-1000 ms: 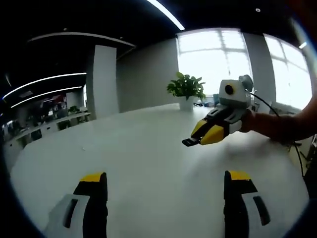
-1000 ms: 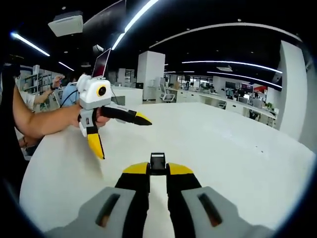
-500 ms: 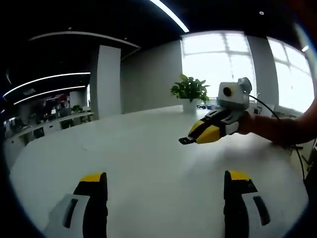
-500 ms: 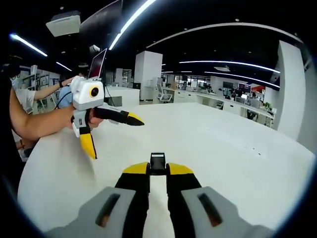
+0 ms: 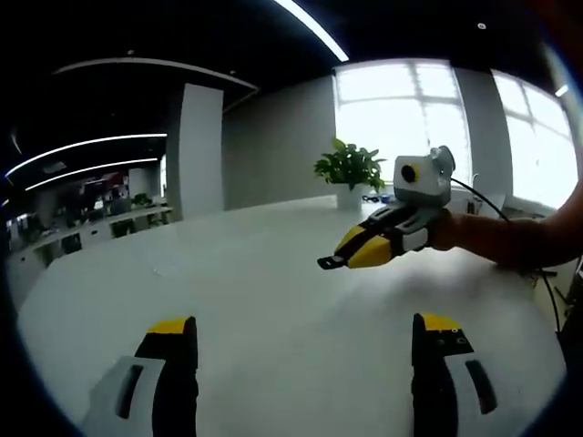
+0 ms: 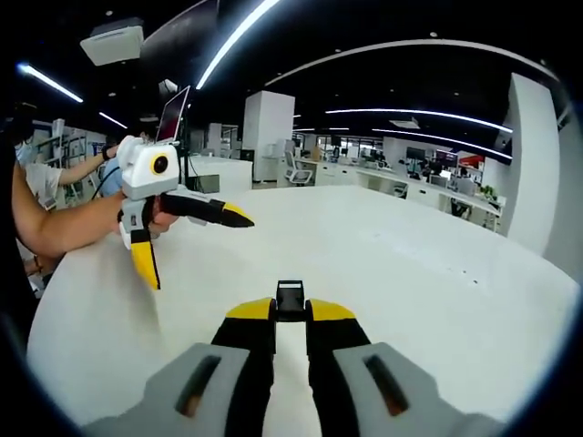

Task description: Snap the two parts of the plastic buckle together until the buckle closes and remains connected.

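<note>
Right gripper point(image 6: 291, 310) pinches a black buckle part point(image 6: 291, 296), mostly hidden between its jaws; left gripper point(image 6: 187, 238) gapes wide above the white surface point(image 6: 410, 273), holding nothing

Open-plan office, seen across a broad white tabletop point(image 6: 437, 273).

Rows of desks point(image 6: 401, 178) with office chairs point(image 6: 293, 167) and monitors ran under long ceiling light strips point(image 6: 232, 41); white square columns point(image 6: 264, 137) stood between them, a potted plant point(image 5: 346, 168) sat before tall bright windows point(image 5: 401, 118), and people point(image 6: 55, 173) worked at a laptop point(image 6: 173, 114).
</note>
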